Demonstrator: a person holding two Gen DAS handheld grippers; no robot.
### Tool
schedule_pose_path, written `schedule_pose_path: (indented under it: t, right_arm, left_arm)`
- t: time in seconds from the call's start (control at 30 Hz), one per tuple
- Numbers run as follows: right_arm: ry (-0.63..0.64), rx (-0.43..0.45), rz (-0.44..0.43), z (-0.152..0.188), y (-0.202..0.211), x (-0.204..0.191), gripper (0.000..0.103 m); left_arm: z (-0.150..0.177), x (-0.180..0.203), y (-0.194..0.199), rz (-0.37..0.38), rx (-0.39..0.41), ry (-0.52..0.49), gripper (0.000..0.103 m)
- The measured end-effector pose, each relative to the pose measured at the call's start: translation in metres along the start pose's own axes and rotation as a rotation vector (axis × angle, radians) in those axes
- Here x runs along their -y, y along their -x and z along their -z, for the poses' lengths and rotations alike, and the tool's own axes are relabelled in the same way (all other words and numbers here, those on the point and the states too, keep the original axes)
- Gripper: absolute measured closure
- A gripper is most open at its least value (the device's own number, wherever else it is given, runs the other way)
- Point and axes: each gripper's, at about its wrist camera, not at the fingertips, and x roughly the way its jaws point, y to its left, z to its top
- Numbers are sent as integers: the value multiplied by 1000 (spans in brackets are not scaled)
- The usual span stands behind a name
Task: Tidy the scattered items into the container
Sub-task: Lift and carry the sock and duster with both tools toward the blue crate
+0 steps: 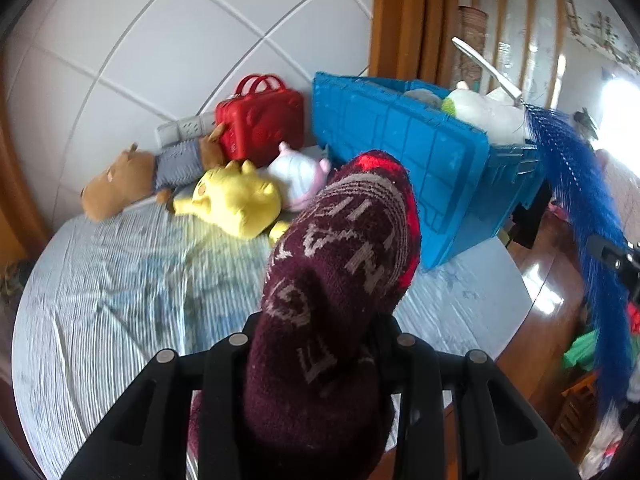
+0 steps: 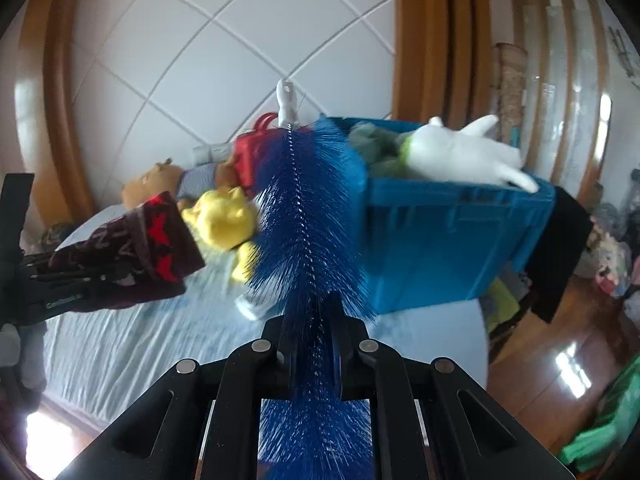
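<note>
My left gripper (image 1: 320, 332) is shut on a maroon knitted sock (image 1: 340, 264) with grey letters and holds it above the bed; the sock also shows in the right wrist view (image 2: 132, 236). My right gripper (image 2: 310, 320) is shut on a blue bottle brush (image 2: 308, 216), whose white handle points up; the brush also shows in the left wrist view (image 1: 580, 208). The blue crate (image 1: 404, 160) stands on the bed ahead, with a white plush (image 2: 460, 152) and other items in it. A yellow plush (image 1: 232, 200), a brown bear (image 1: 132, 180) and a pink-white plush (image 1: 296, 176) lie left of the crate.
A red toy case (image 1: 260, 120) stands against the tiled wall behind the plush toys. The striped bedsheet (image 1: 120, 300) spreads below my left gripper. A wooden floor (image 2: 540, 360) with clothes lies to the right of the bed.
</note>
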Motion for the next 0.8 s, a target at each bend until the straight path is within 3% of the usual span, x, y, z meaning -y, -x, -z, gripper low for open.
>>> schedule_pose_path:
  t: [0.23, 0.43, 0.8]
  right_arm:
    - [-71, 49, 31, -39, -11, 44, 91]
    - [-119, 70, 23, -80, -32, 78, 91]
    - [-119, 78, -111, -173, -89, 157, 91]
  left_arm:
    - [-58, 5, -14, 50, 69, -66, 70]
    - [-114, 22, -43, 102, 60, -94, 70]
    - [-239, 102, -88, 99, 148, -60, 70]
